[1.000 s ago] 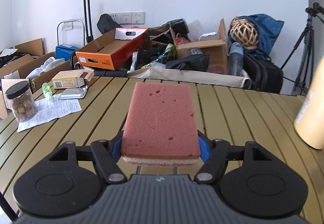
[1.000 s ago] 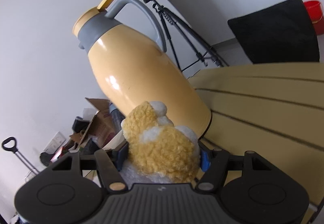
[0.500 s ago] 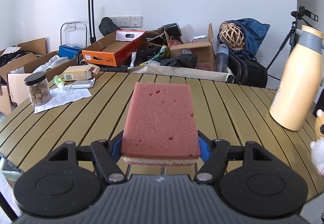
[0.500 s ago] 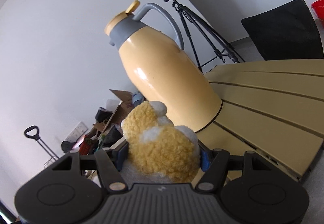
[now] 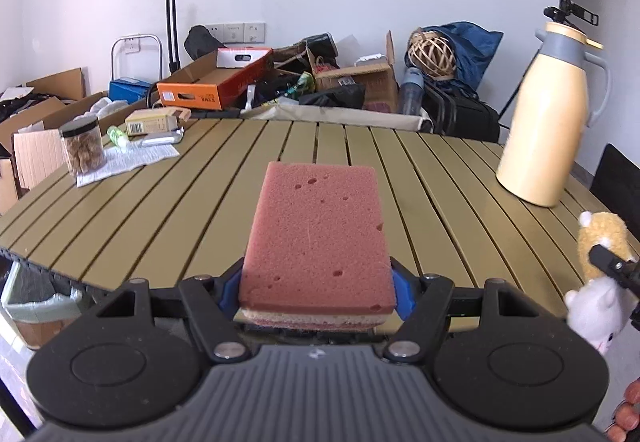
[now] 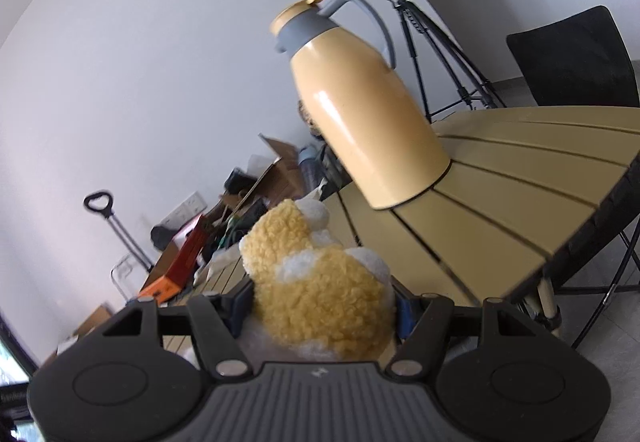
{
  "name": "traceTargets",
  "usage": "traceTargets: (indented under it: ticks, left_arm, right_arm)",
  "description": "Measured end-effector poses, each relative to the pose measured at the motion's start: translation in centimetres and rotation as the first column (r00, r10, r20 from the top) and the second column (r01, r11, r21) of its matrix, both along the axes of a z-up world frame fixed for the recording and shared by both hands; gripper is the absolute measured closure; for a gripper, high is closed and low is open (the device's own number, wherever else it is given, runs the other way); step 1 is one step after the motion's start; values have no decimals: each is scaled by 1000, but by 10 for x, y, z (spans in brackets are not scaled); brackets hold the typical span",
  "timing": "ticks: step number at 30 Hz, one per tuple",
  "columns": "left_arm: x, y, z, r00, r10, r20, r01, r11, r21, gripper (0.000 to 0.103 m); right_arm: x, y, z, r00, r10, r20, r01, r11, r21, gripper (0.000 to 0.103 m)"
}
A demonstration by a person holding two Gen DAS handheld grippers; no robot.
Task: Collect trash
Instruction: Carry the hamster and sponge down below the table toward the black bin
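Observation:
My left gripper (image 5: 318, 292) is shut on a pink sponge (image 5: 318, 238) with a pale underside, held level above the near edge of the slatted olive table (image 5: 160, 210). My right gripper (image 6: 322, 308) is shut on a yellow and white plush toy (image 6: 320, 294), held off the table's right corner. The plush toy (image 5: 600, 258) and the right gripper also show at the right edge of the left wrist view.
A yellow thermos jug (image 5: 548, 114) stands at the table's right side, also in the right wrist view (image 6: 360, 110). At the far left lie a jar of nuts (image 5: 82, 146), a paper sheet (image 5: 128, 160), a small box (image 5: 154, 121) and a green bottle (image 5: 118, 133). Boxes, a tripod (image 6: 432, 38) and a black chair (image 6: 576, 62) surround the table.
Both grippers have pulled back from the table with their loads. The table and jug look farther away, and the right gripper with the plush has come into the left wrist view.

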State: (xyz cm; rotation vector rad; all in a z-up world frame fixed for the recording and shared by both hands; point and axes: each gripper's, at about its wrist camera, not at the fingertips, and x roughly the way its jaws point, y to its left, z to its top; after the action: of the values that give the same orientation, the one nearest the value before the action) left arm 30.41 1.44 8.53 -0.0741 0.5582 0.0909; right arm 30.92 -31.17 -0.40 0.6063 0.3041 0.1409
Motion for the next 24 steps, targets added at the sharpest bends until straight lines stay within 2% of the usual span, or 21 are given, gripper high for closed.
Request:
traceTargets:
  ticks: [13,24]
  left_arm:
    - [-56,-5,-48,995,-60,-82,61,998,5,32]
    - [-76,-5,-89,981,-69,-179,70,998,-3,32]
  right_arm:
    - [-57,37,-28,991,97,-94,-108,987,-116,37]
    - [-75,52,-51,971,131,-202,-164,974,-156,37]
